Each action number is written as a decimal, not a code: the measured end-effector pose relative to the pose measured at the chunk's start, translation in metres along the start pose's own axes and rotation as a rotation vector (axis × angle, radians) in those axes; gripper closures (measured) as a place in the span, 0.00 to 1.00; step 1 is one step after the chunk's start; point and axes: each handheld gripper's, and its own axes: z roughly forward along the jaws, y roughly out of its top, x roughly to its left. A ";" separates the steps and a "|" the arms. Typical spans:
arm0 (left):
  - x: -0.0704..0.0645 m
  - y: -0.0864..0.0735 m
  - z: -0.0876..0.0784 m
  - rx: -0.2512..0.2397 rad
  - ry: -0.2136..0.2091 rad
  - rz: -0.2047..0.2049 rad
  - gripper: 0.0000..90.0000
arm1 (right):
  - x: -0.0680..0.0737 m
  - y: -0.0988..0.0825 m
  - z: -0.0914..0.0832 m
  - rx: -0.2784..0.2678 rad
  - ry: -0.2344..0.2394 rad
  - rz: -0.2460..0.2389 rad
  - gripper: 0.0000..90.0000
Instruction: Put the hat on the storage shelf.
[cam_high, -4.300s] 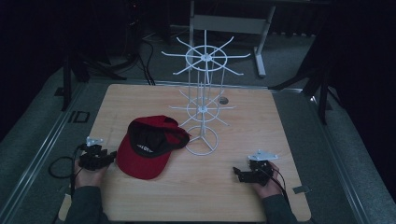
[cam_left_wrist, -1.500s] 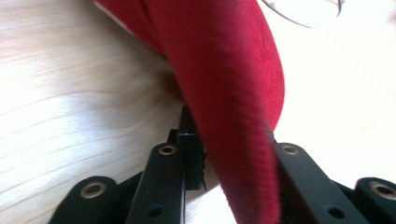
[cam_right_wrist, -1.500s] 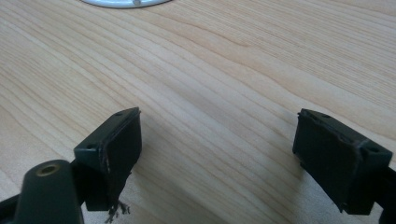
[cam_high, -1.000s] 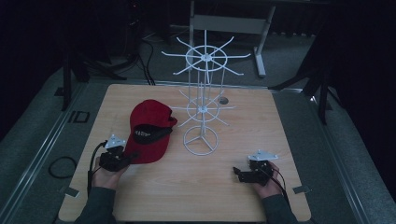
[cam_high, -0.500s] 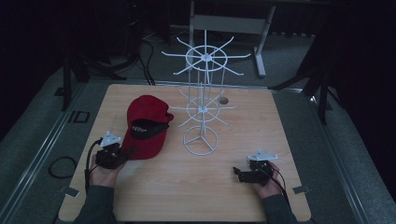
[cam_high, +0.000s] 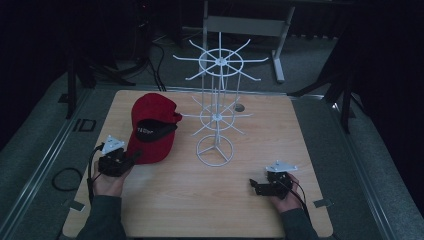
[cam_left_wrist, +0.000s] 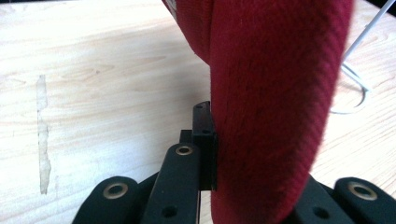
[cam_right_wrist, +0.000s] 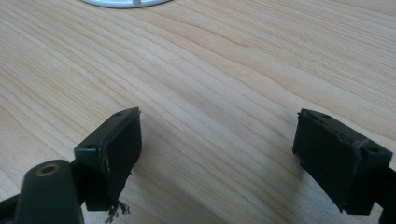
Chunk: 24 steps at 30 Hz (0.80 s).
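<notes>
Cap (cam_high: 150, 127): red, with a dark inner band; it sits on the left part of the table, crown raised and tipped toward the far side, near edge lifted. Judged to be held clear for carrying.
Left tool (cam_high: 116, 161): clamped on the cap's near edge; in the left gripper view the red fabric (cam_left_wrist: 275, 107) fills the space between the jaws, one jaw pressed flat against it.
Rack (cam_high: 216, 117): white wire stand with radial hooks, upright just right of the cap; probably the hanging point.
Right tool (cam_high: 270, 186): jaws set wide, empty, resting low at the table's near right, well apart from the cap; judged idle.
Table (cam_high: 250, 150): light wood.
</notes>
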 end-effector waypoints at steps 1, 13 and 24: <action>0.000 0.001 0.000 -0.006 0.001 0.000 0.95 | 0.000 0.000 0.000 0.000 0.000 0.000 0.17; -0.001 0.010 -0.006 -0.071 0.025 -0.034 0.95 | 0.000 0.000 0.000 0.000 0.000 0.000 0.17; -0.003 0.023 -0.013 -0.122 0.032 -0.024 0.95 | 0.000 0.000 0.000 -0.001 0.000 -0.001 0.17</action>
